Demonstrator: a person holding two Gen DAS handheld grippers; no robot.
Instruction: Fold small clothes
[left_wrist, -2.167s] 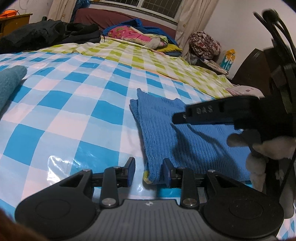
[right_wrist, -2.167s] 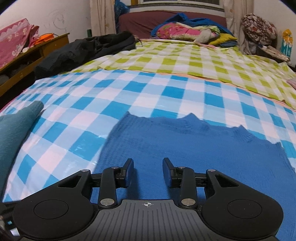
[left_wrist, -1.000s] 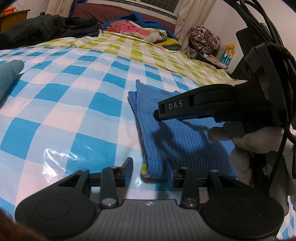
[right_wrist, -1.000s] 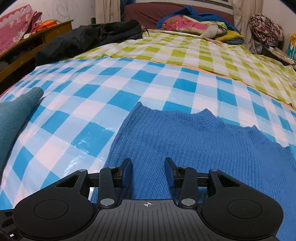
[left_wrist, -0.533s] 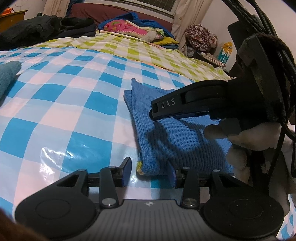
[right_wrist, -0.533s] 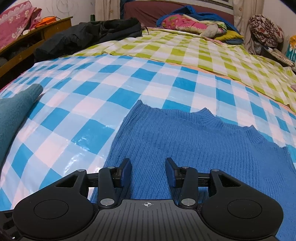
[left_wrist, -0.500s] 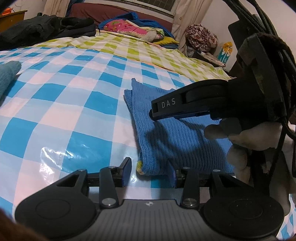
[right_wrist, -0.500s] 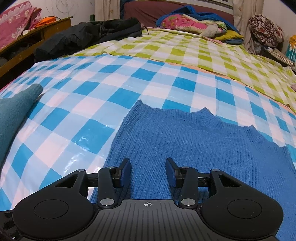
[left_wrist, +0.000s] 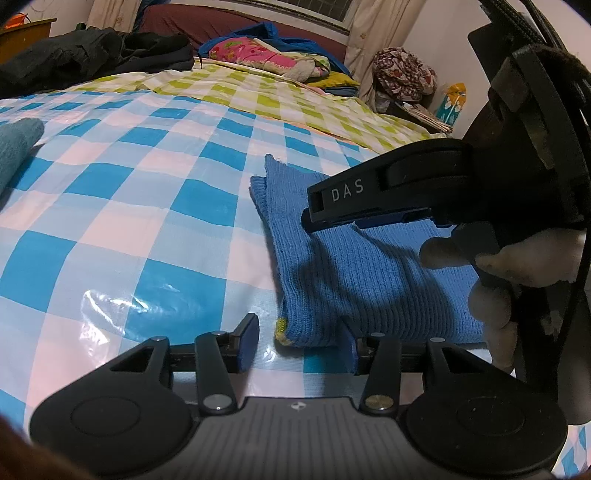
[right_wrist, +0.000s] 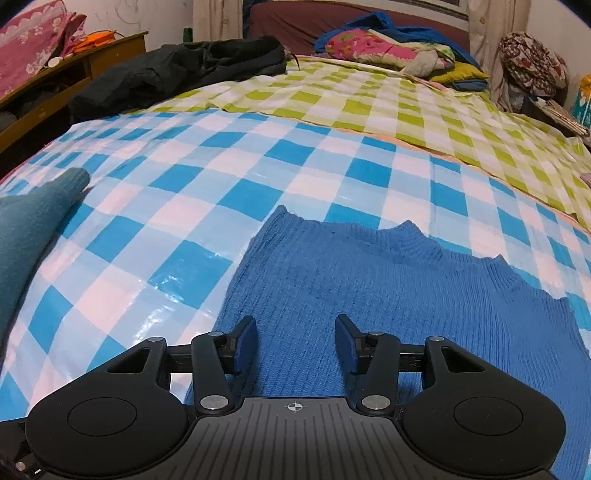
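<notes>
Both grippers are built alike: matte black bodies, a ribbed centre plate marked with a small crosshair, round discs moulded at either side. Silver screws are seen at each finger pivot. Blue pads are fitted on the fingertips of the left gripper (left_wrist: 300, 343) and the right gripper (right_wrist: 295, 341). In the left wrist view "DAS" is printed in pale letters on the right unit's finger; black cables are looped behind it. A white fuzzy glove (left_wrist: 517, 258) is worn.

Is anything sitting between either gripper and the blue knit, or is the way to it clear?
Nothing visible is in the way. The left gripper, jaws just opening, straddles the near corner of the blue knit. The right gripper, also opening, sits directly over the fabric. The teal garment lies well off to the side.
</notes>
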